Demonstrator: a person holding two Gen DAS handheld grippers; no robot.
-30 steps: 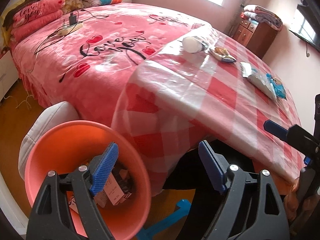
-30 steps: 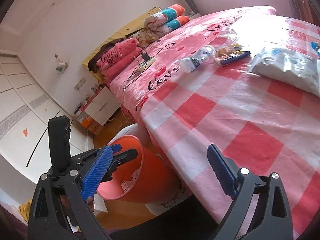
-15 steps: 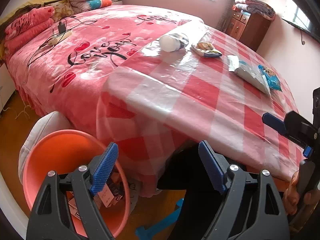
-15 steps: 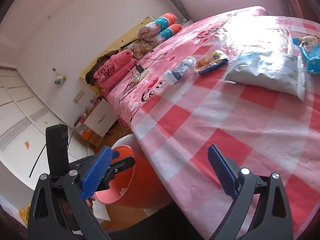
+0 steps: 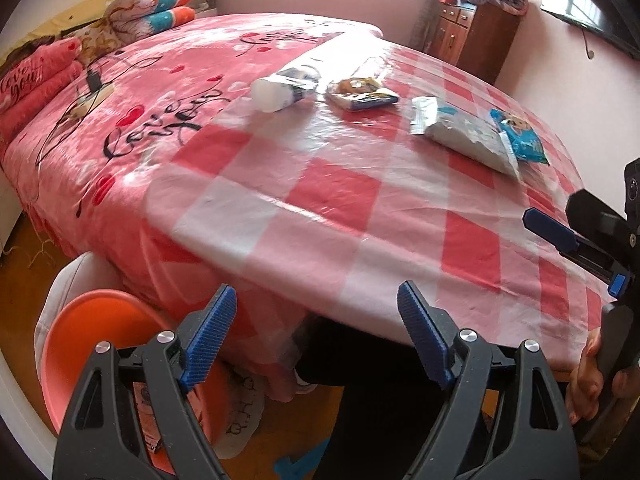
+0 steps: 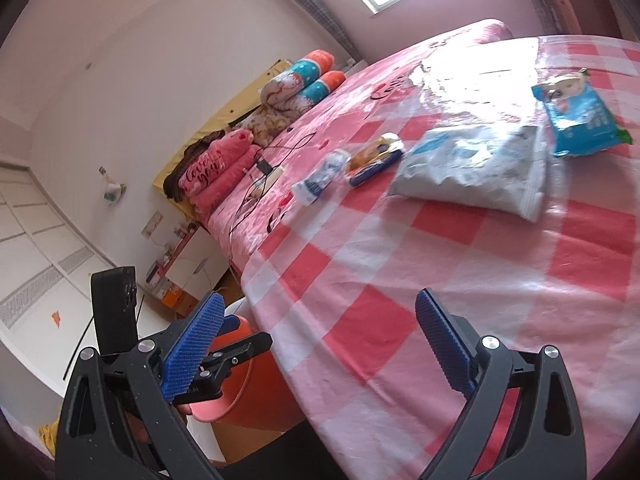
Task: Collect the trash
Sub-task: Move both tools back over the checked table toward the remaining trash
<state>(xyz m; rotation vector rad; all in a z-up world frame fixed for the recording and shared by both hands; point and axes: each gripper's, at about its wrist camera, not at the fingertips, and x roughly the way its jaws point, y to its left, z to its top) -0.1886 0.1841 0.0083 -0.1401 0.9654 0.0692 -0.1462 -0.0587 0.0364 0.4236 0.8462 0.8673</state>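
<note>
Both grippers — left (image 5: 316,336), right (image 6: 316,340) — wide apart and empty, now farther from the orange bin (image 5: 80,344).

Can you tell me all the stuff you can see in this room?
checked cloth: 1, pink and white, spread over the bed corner
bottle: 1, white, lying on the cloth
snack pack: 1, yellow and blue, beside the bottle
white bag: 1, white and silver, on the cloth
blue wrapper: 1, blue, next to the white bag
bin: 1, orange, on the floor by the bed, scraps inside
blanket: 1, pink with hearts, on the bed
cabinet: 1, brown, by the window
left gripper: 1, black with blue pads, open, empty
right gripper: 1, same colours, open, empty
</note>
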